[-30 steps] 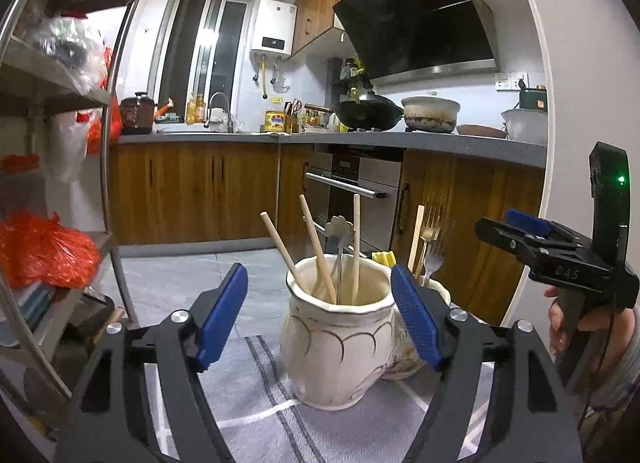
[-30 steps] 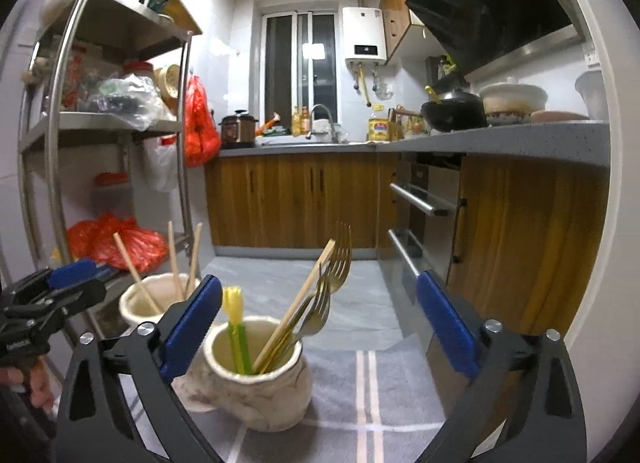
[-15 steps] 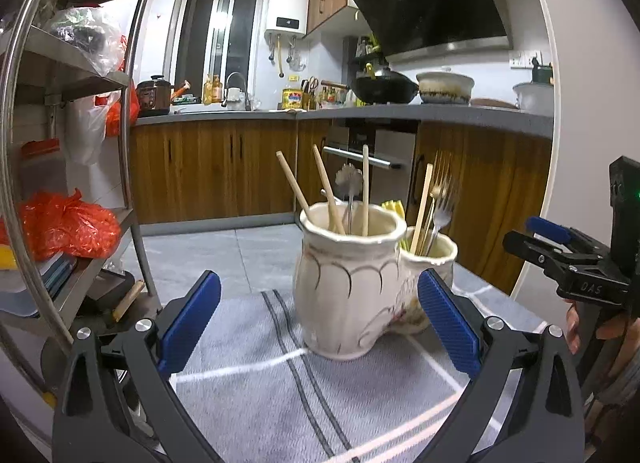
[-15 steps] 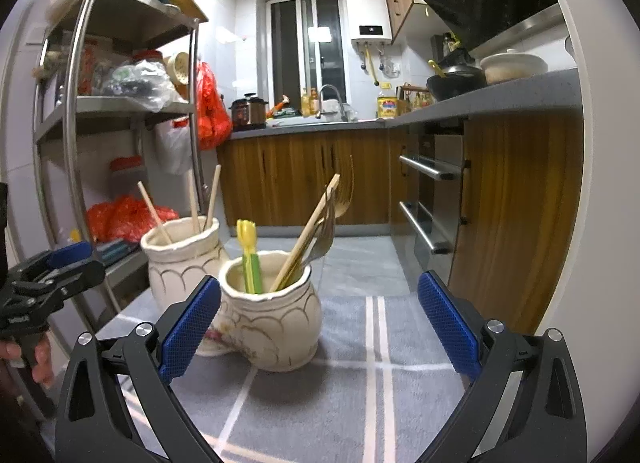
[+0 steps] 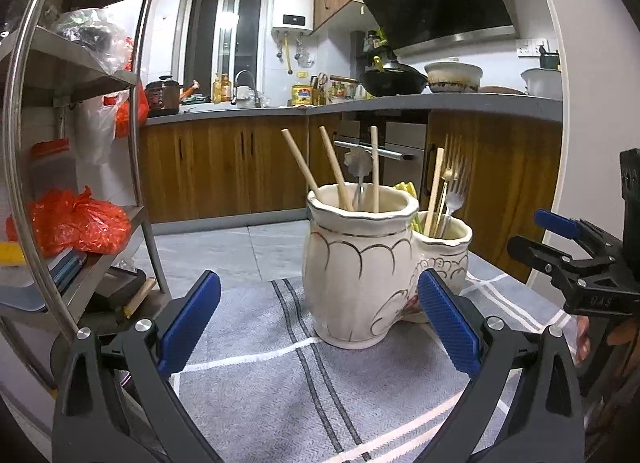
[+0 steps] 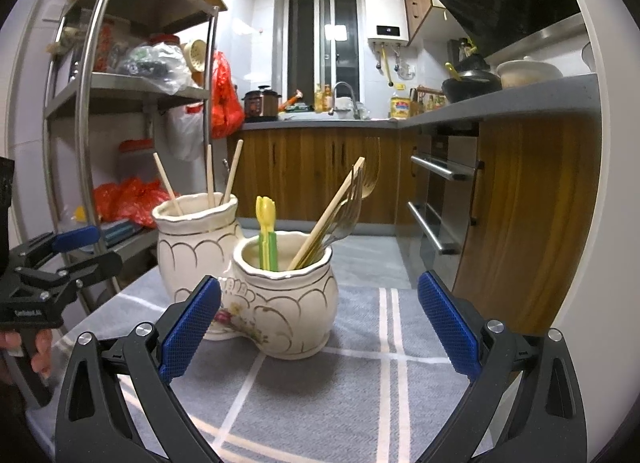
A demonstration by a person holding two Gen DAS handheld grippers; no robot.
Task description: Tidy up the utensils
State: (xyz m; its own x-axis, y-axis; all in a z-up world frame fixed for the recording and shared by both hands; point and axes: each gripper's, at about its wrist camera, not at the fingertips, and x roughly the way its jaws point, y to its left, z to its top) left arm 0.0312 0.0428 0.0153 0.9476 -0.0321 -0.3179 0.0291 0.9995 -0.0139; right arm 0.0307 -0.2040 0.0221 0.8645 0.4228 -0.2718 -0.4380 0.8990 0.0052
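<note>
Both tools, the left tool (image 5: 319,322) and right tool (image 6: 319,321), gape wide and empty before the two touching ceramic holders (image 6: 285,294) on the striped cloth (image 6: 384,383), utensils apparently sorted; next likely means choosing a stray chopstick (image 6: 327,216).

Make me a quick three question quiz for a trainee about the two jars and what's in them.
1. True or false: the right tongs hold a fork.
2. Which jar holds the yellow plastic fork: A, the tall jar; B, the short jar?
3. Fill in: both jars stand on a grey striped ____.

Key: 1 false, both the right and left tongs are open and empty. 2 B. 3 cloth.
</note>
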